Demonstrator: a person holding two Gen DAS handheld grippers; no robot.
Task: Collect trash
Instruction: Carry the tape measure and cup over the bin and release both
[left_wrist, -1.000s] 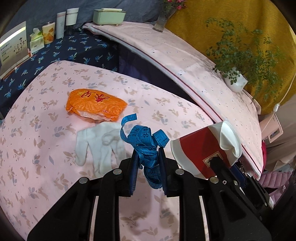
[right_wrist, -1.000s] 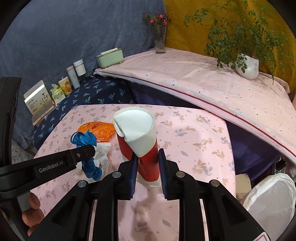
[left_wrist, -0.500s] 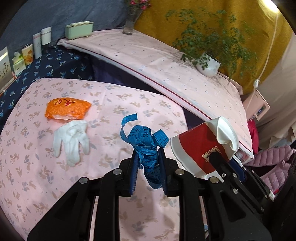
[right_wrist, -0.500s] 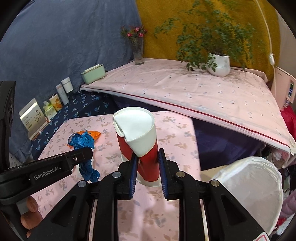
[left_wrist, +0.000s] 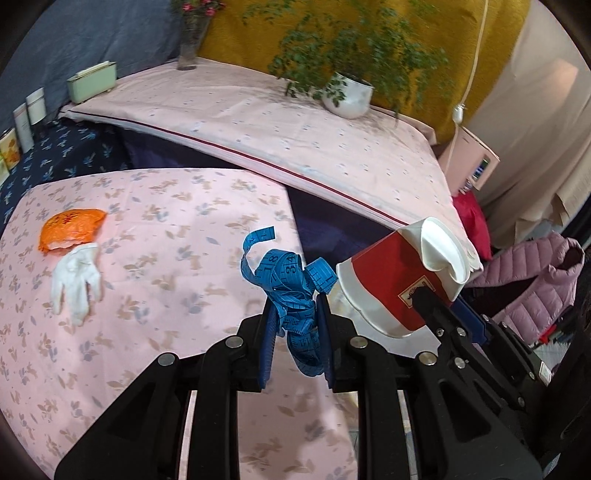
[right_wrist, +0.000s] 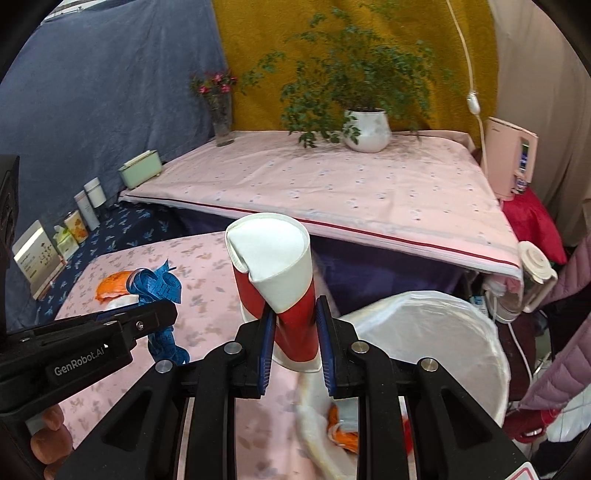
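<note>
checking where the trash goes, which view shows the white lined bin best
The right wrist view: the white lined bin fills its lower right, rim and inside visible, with orange scraps at the bottom. The left wrist view shows nothing clearly of it; the crushed cup and tongs cover that side.

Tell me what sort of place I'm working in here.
Probably a lived-in room at home: cloth-covered tables, a potted plant, a puffer jacket, and a lined bin beside them.

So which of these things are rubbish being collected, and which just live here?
Rubbish job:
- crushed red-and-white paper cup
- tangled blue measuring tape
- orange plastic wrapper
- white glove
- white-lined bin

Just there:
- potted green plant
- glass flower vase
</note>
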